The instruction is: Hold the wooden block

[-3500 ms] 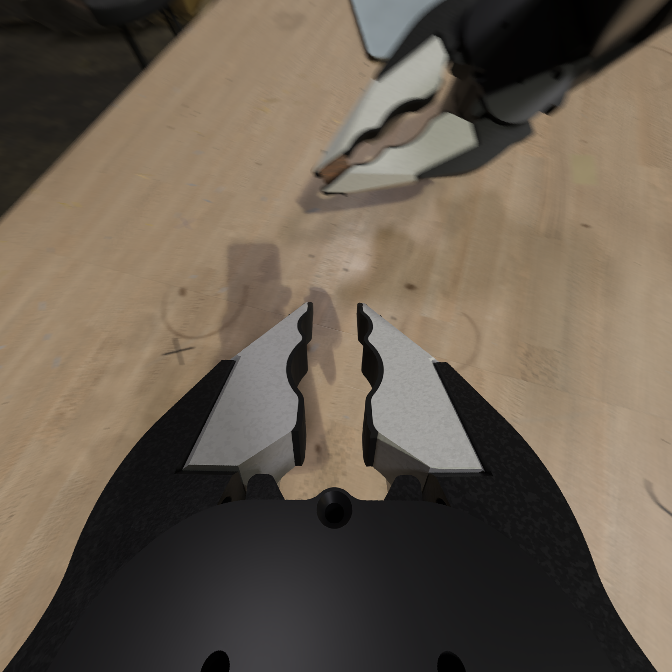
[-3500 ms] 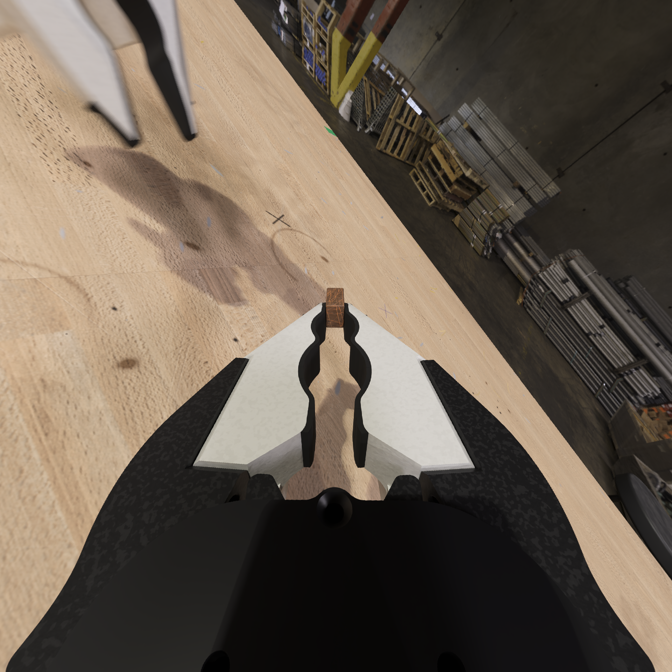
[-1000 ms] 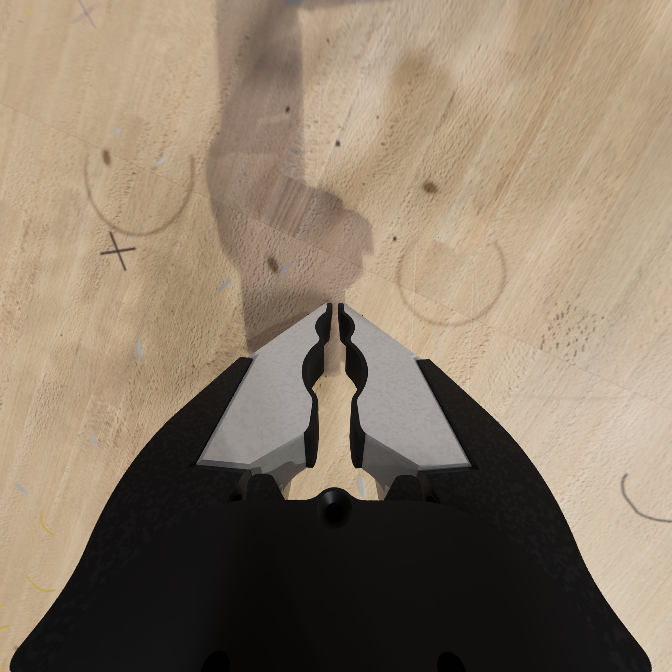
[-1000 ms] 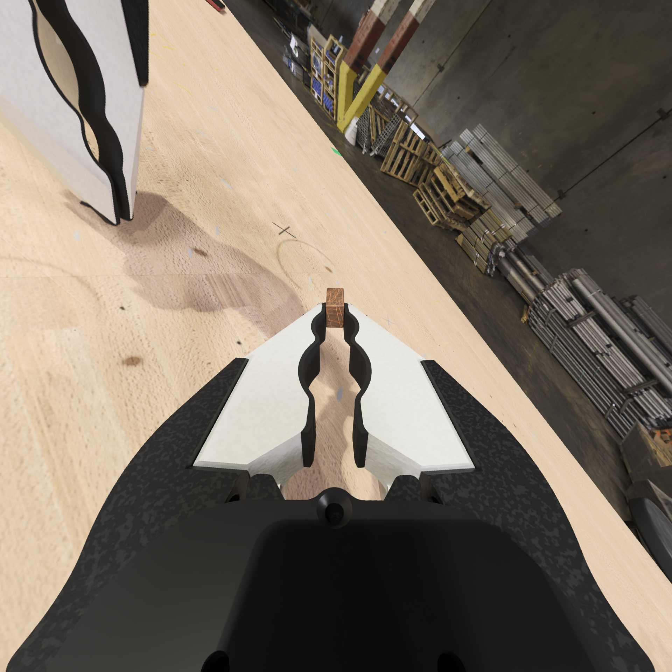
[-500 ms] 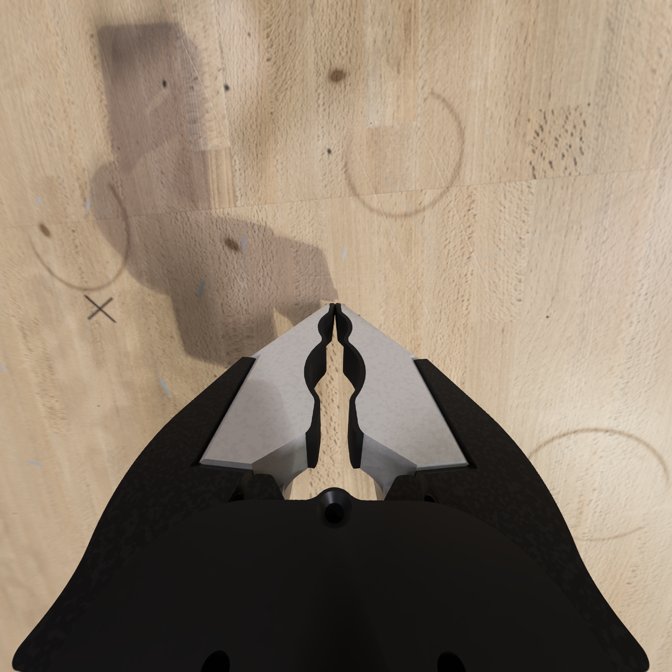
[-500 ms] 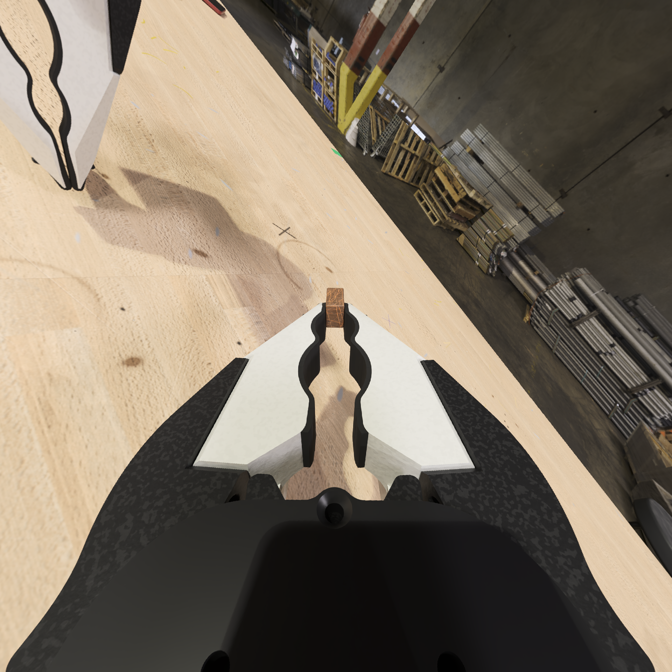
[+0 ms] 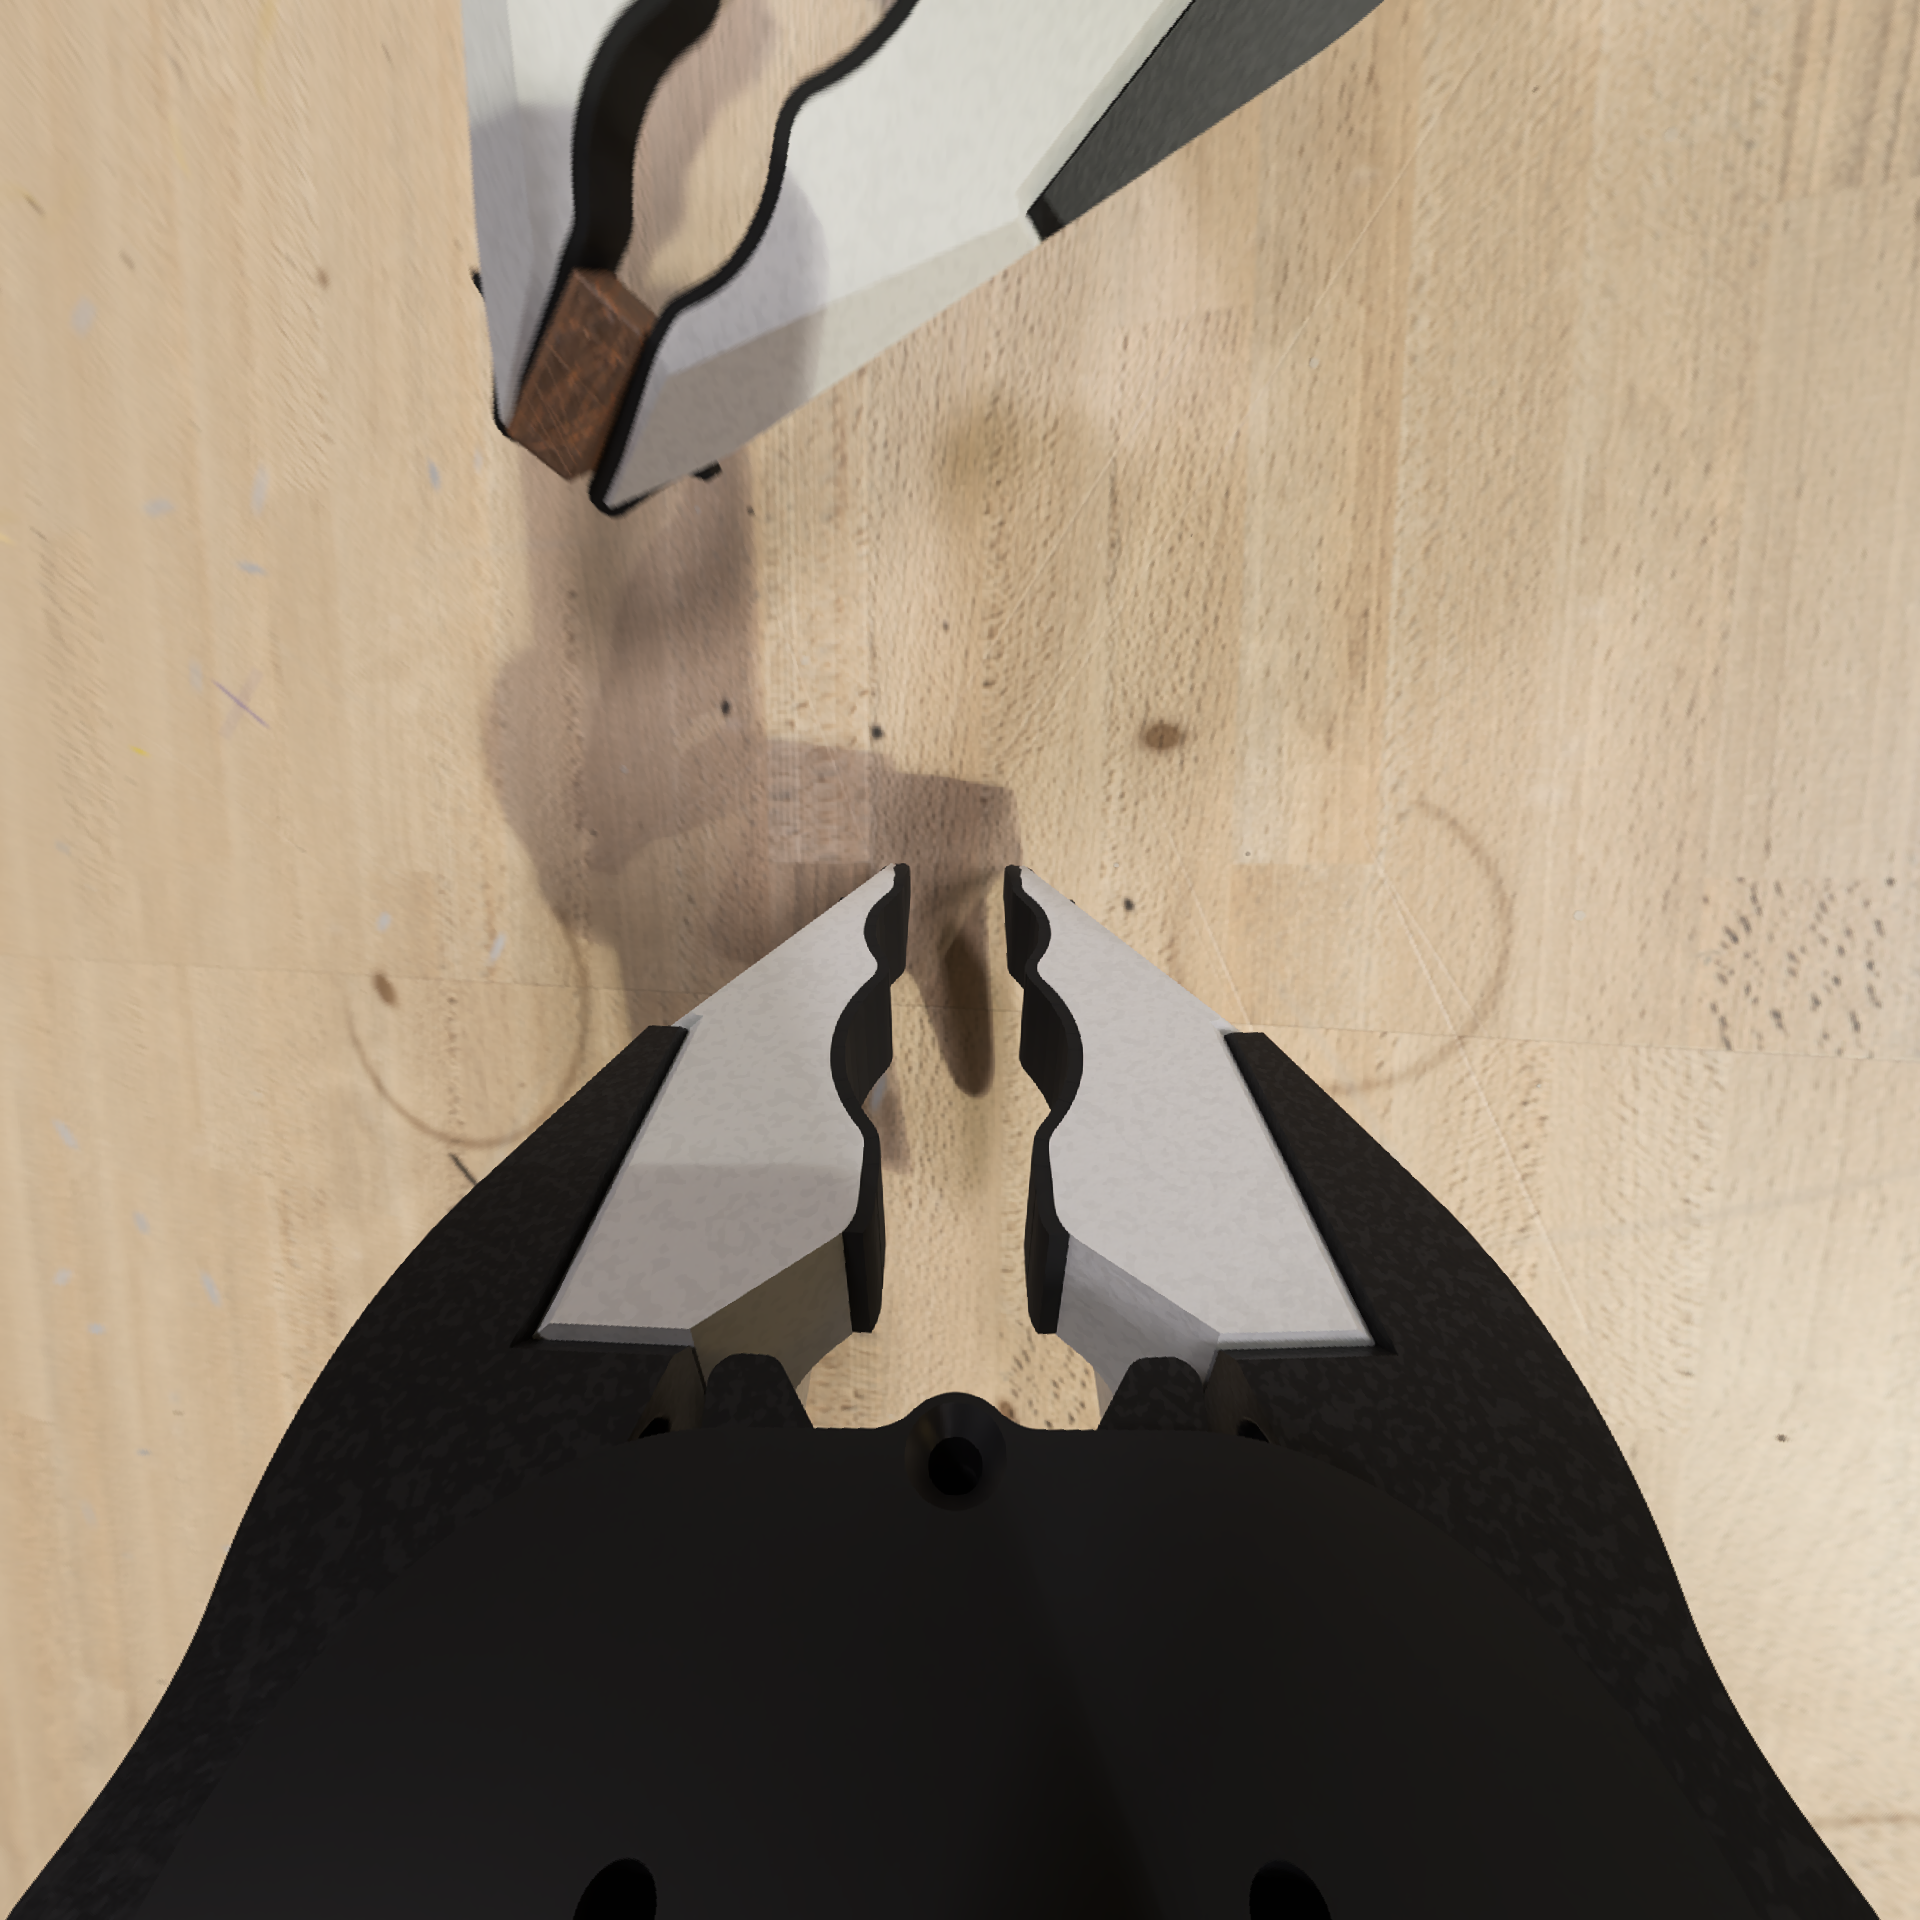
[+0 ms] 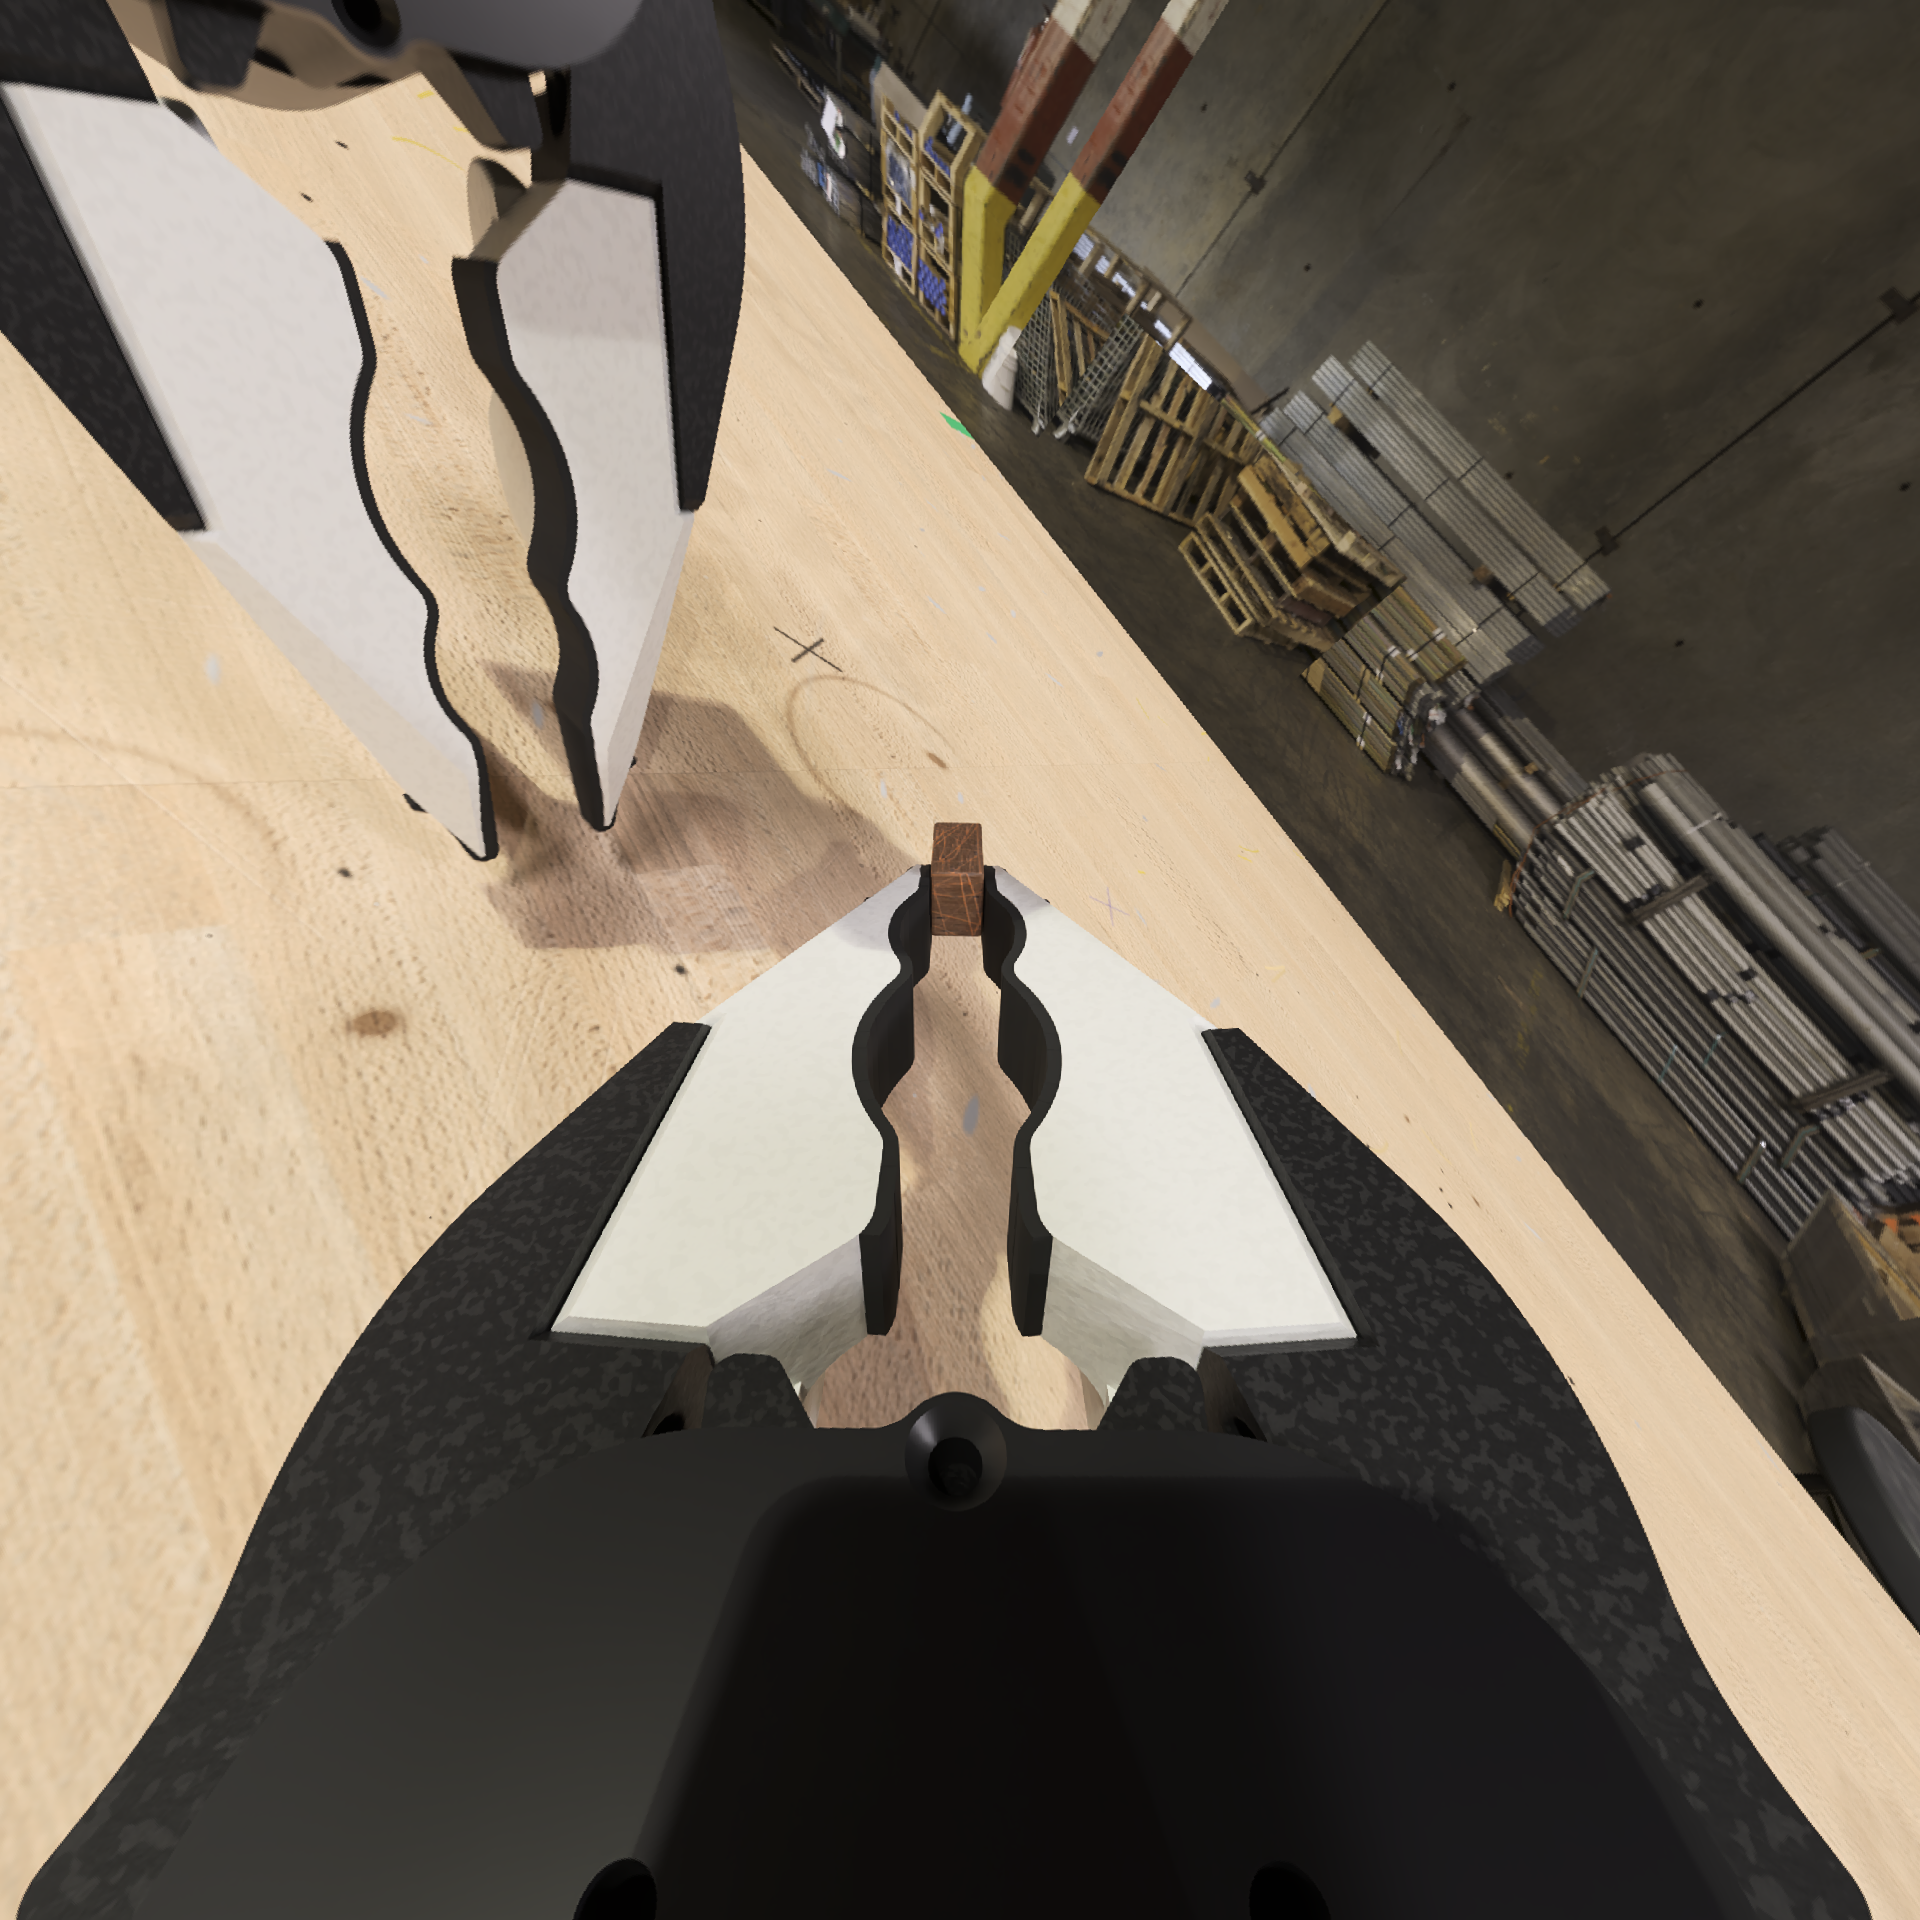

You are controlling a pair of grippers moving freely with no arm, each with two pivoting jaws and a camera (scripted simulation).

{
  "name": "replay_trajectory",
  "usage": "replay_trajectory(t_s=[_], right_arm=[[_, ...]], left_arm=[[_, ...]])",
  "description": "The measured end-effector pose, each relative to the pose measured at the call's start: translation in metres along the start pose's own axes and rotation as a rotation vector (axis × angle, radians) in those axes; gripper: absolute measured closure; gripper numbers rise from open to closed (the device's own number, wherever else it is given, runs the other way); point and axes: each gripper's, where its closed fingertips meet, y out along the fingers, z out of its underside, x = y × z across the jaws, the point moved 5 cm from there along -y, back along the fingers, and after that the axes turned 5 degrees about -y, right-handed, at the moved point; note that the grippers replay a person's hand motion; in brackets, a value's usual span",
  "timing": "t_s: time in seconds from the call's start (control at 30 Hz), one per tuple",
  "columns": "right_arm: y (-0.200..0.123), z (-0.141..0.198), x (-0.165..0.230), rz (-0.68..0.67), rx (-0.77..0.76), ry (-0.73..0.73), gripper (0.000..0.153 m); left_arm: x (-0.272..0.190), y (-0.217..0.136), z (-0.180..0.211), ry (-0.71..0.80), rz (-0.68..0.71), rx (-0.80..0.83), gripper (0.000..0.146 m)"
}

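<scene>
Left hand-held gripper (image 7: 954, 878) popped back open, empty, just over the worktop (image 7: 1558, 520). Block (image 8: 956, 878) still pinched at right hand-held gripper (image 8: 954, 883) tips. Looked like a handover next.

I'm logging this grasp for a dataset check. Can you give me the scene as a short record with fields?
surface: light wooden table
held object: wooden block, small, dark brown
holder: right gripper, shut on the block at its fingertips
block contact: clear of the table, pinched on two sides
other gripper: left gripper, open, empty, tips near the table
background: pallets and metal pipes beyond the table edge
</scene>
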Motion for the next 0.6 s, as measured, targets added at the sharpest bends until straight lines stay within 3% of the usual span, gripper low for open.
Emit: replay_trajectory(t_s=[0.2, 0.3, 0.47, 0.6], right_arm=[[0.001, -0.001, 0.0, 0.001, 0.0, -0.004, 0.145], [0.001, -0.001, 0.0, 0.0, 0.0, -0.005, 0.145], [0.0, -0.001, 0.0, 0.001, 0.0, -0.004, 0.145], [0.001, -0.001, 0.0, 0.0, -0.001, -0.003, 0.145]], left_arm=[[-0.011, 0.001, 0.003, -0.204, 0.096, 0.065, 0.137], [-0.02, 0.0, 0.0, -0.236, 0.144, 0.042, 0.138], [-0.014, -0.009, -0.009, -0.277, 0.084, -0.058, 0.134], [-0.008, -0.005, 0.001, -0.271, 0.043, 0.031, 0.128]])
